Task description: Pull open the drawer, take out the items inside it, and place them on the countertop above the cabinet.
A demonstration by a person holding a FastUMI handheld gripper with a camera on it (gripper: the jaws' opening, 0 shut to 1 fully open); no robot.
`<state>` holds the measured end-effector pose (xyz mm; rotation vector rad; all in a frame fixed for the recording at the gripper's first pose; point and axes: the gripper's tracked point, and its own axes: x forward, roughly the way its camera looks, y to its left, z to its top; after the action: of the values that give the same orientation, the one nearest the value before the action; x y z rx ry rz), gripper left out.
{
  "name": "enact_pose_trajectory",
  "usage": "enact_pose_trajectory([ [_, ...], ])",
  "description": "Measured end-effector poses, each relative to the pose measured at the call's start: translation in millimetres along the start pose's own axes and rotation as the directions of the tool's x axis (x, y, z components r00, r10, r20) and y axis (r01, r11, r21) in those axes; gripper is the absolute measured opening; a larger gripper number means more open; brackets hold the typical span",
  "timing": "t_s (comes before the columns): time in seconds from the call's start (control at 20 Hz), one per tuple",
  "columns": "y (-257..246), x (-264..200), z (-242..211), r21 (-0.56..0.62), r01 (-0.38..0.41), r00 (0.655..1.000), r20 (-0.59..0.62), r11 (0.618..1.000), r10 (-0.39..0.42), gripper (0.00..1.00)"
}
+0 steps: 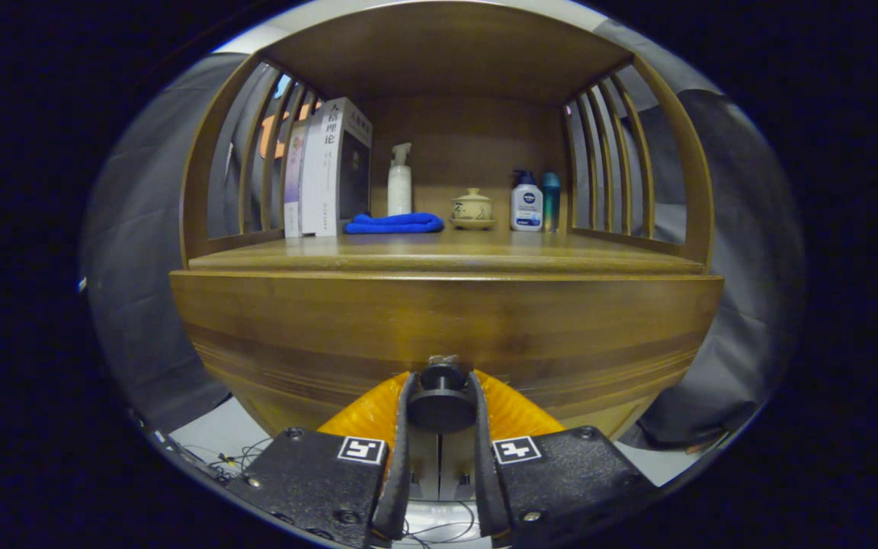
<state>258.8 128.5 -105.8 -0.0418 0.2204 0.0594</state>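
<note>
The gripper (441, 400) clamps the drawer knob (441, 396), both fingers pressed against its sides. Beyond them spans the wooden drawer front (447, 320).

The drawer knob (440, 396) sits between the fingers of the hand-held gripper (440, 415), which press on both its sides and cover its flanks; where its stem meets the drawer front (447, 328) is hard to make out. Whether the drawer is pulled out at all cannot be told, and its inside is hidden behind that front. On the bench (447, 255) above the drawer, the books (328, 168) hide one another's covers, and the blue bottle (551, 200) stands partly behind the white pump bottle (527, 202).
</note>
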Motion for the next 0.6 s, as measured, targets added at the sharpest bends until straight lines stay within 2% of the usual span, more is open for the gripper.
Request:
enact_pose_trajectory([
  [0.6, -0.4, -79.0, -25.2, -0.001, -0.023, 1.0, 0.0, 1.0, 0.023, 0.38],
])
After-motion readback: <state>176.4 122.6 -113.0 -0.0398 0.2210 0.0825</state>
